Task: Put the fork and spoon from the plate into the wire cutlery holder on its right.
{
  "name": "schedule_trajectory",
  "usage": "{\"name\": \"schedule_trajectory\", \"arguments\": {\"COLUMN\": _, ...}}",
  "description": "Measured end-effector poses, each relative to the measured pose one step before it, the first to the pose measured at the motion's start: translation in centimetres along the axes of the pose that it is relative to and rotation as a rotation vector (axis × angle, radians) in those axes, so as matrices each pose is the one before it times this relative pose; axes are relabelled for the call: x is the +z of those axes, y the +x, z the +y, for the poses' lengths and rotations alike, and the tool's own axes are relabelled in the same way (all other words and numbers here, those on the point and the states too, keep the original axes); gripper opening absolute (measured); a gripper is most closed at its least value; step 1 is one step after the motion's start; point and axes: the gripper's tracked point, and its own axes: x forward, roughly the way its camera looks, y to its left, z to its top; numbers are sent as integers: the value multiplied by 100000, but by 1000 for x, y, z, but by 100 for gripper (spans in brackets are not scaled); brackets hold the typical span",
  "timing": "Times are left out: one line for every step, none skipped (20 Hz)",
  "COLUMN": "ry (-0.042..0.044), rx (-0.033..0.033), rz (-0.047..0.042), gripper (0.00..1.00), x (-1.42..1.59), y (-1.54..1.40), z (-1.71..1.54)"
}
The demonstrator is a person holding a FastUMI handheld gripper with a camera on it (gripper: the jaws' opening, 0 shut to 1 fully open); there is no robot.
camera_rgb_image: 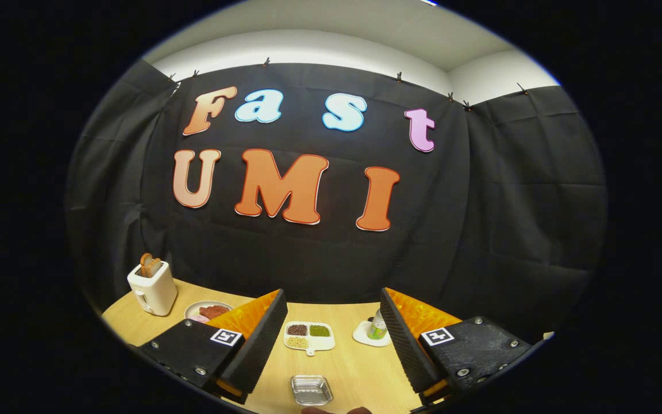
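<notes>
My gripper (pixel 331 294) is open and held above a light wooden table (pixel 360 368), its two fingers spread wide with nothing between them. A small shiny metal tray (pixel 311 390) lies on the table between the fingers, close to me. Beyond the left finger sits a white plate (pixel 207 311) holding reddish food, with its near side hidden by that finger.
A white toaster (pixel 153 287) with toast in its slot stands at the table's far left. A white divided dish (pixel 308 336) of beans lies ahead between the fingers. A small bottle (pixel 377 326) stands on a white coaster (pixel 364 337) by the right finger. Black cloth walls close off the back.
</notes>
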Motion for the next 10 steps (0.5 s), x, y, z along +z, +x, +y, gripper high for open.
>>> {"name": "schedule_trajectory", "arguments": {"ry": 396, "rx": 469, "rz": -763, "gripper": 97, "x": 182, "y": 329, "z": 569}}
{"name": "schedule_trajectory", "arguments": {"ry": -91, "rx": 405, "rz": -817, "gripper": 97, "x": 219, "y": 154, "z": 496}}
{"name": "schedule_trajectory", "arguments": {"ry": -113, "rx": 142, "rz": -737, "gripper": 97, "x": 82, "y": 139, "z": 437}}
{"name": "schedule_trajectory", "arguments": {"ry": 157, "rx": 642, "rz": -684, "gripper": 97, "x": 213, "y": 154, "z": 537}}
{"name": "schedule_trajectory", "arguments": {"ry": 664, "rx": 786, "rz": -504, "gripper": 97, "x": 137, "y": 220, "z": 605}}
{"name": "schedule_trajectory", "arguments": {"ry": 854, "rx": 1130, "rz": -36, "gripper": 97, "x": 84, "y": 153, "z": 700}}
{"name": "schedule_trajectory", "arguments": {"ry": 962, "rx": 966, "rz": 25, "gripper": 97, "x": 31, "y": 173, "z": 596}}
{"name": "schedule_trajectory", "arguments": {"ry": 679, "rx": 582, "rz": 29, "gripper": 97, "x": -4, "y": 173, "z": 548}}
{"name": "schedule_trajectory", "arguments": {"ry": 436, "rx": 407, "rz": 5, "gripper": 97, "x": -23, "y": 112, "z": 476}}
{"name": "schedule_trajectory", "arguments": {"ry": 234, "rx": 31, "rz": 310, "gripper": 97, "x": -127, "y": 157, "z": 449}}
